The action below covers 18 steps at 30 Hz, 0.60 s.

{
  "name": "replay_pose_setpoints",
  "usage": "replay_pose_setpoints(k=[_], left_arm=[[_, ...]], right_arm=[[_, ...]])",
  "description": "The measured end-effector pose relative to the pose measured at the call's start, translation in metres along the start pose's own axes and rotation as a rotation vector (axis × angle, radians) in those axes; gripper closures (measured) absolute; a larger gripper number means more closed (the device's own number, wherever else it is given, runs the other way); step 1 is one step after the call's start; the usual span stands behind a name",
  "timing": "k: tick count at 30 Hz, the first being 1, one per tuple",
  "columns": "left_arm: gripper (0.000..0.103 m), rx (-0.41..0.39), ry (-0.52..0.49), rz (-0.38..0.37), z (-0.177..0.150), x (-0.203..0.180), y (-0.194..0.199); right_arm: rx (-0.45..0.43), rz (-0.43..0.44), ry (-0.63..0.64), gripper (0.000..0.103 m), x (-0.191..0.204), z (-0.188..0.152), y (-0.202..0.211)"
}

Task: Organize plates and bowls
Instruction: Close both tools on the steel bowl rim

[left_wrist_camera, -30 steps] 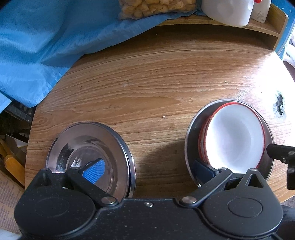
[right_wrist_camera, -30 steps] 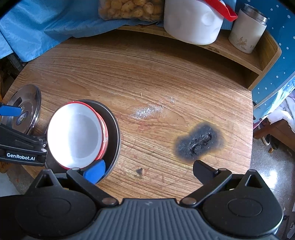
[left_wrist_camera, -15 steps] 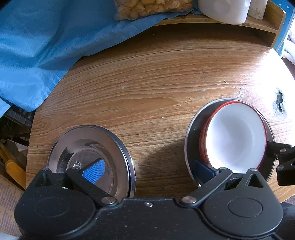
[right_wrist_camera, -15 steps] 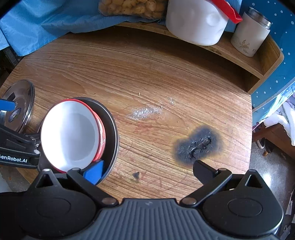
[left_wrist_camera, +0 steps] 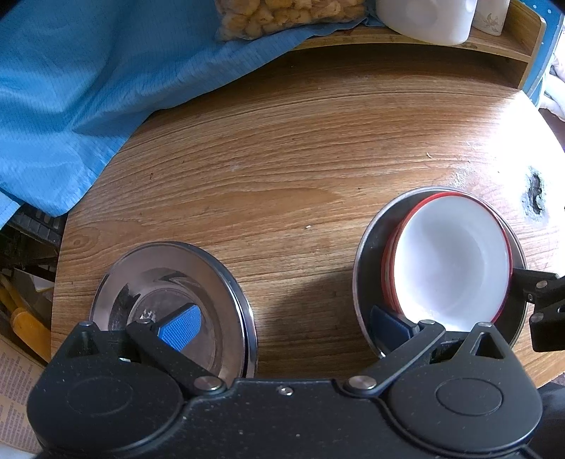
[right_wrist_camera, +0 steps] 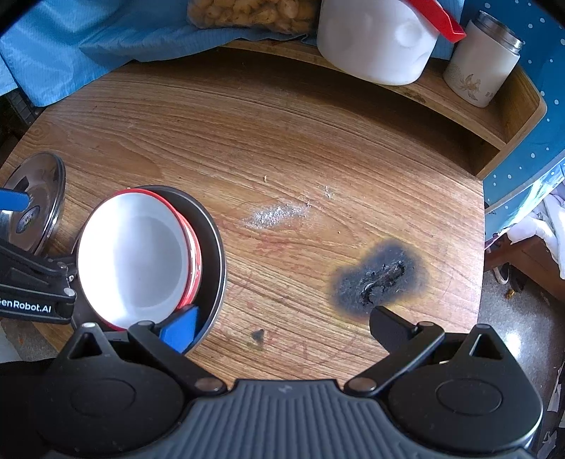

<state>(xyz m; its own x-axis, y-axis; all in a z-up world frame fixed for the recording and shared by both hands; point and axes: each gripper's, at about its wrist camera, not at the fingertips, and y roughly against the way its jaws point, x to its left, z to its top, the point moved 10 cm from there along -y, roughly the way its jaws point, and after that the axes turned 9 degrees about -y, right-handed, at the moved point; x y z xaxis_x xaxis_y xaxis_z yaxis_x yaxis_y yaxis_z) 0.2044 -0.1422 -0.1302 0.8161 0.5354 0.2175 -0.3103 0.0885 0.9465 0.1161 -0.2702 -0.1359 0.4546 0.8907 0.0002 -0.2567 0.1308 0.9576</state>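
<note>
Red-rimmed white bowls (left_wrist_camera: 448, 261) (right_wrist_camera: 134, 257) sit nested in a steel plate (left_wrist_camera: 367, 254) (right_wrist_camera: 213, 240) near the round table's front edge. A second steel plate (left_wrist_camera: 159, 261) (right_wrist_camera: 39, 201) lies empty to their left. My left gripper (left_wrist_camera: 284, 325) is open wide, one pad over the empty plate, the other finger at the stack plate's near-left rim. My right gripper (right_wrist_camera: 284, 328) is open too, its blue pad (right_wrist_camera: 180, 328) at that plate's near-right rim. Contact with the rim cannot be told.
A blue cloth (left_wrist_camera: 70, 106) drapes the table's back left. A raised wooden shelf (right_wrist_camera: 494, 116) at the back carries a snack bag (left_wrist_camera: 289, 14), a white jug (right_wrist_camera: 378, 39) and a canister (right_wrist_camera: 483, 60). A burn mark (right_wrist_camera: 381, 279) scars the table's right side.
Both views have drifted only slightly. The dishes lie where they were and both grippers have stayed open.
</note>
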Motion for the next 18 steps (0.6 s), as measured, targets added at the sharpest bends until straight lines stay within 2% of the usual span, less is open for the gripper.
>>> replay_pose_setpoints(k=[18], left_arm=[[0.001,-0.026,-0.044,-0.005,0.010,-0.022,0.004]], right_arm=[[-0.007,-0.022,-0.014,0.000,-0.019,-0.001,0.000]])
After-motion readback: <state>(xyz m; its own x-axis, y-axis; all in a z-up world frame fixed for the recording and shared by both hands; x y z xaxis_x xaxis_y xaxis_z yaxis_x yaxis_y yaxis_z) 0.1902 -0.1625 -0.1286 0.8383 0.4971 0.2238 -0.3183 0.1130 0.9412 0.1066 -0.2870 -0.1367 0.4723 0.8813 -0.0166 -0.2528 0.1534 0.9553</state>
